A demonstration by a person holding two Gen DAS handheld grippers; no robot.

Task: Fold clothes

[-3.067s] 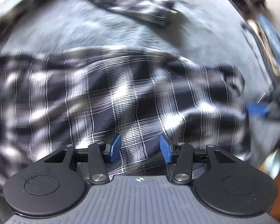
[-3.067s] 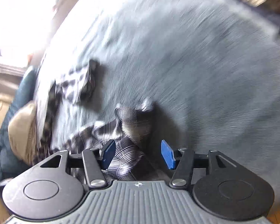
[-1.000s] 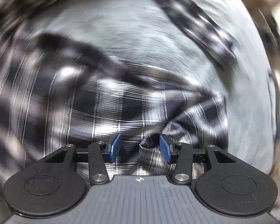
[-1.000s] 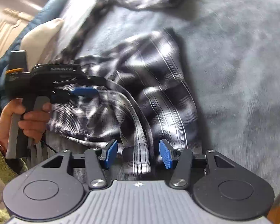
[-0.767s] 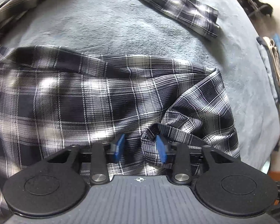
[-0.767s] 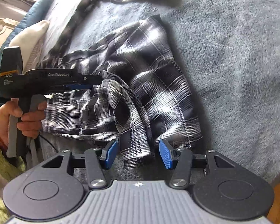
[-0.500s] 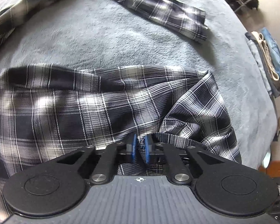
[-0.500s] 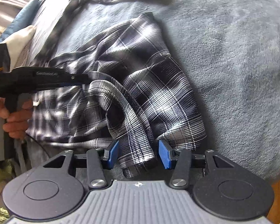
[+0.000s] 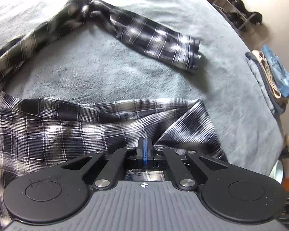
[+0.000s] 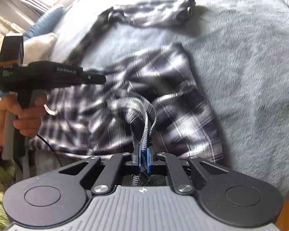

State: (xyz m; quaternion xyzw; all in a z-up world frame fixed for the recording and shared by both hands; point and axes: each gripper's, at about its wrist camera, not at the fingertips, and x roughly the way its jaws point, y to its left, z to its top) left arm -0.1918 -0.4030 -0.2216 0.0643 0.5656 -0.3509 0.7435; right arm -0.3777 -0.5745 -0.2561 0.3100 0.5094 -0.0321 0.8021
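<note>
Pinching the plaid shirt (image 10: 163, 88) at its near hem, the right gripper (image 10: 143, 159) has just closed; the left gripper (image 9: 145, 150) clamps cloth too, sleeve (image 9: 156, 38) sprawled at twelve o'clock on the grey bed (image 9: 106, 73).

My left pads (image 9: 145, 150) met so tightly that I couldn't see any plaid shirt (image 9: 54, 132) between them. The shirt ran off the left edge, and its far sleeve (image 10: 156, 13) was a smear (motion blur). My left hand (image 10: 19, 115) was cut at the frame's edge. The stack of folded clothes (image 9: 273, 77) was too small to sort out.
</note>
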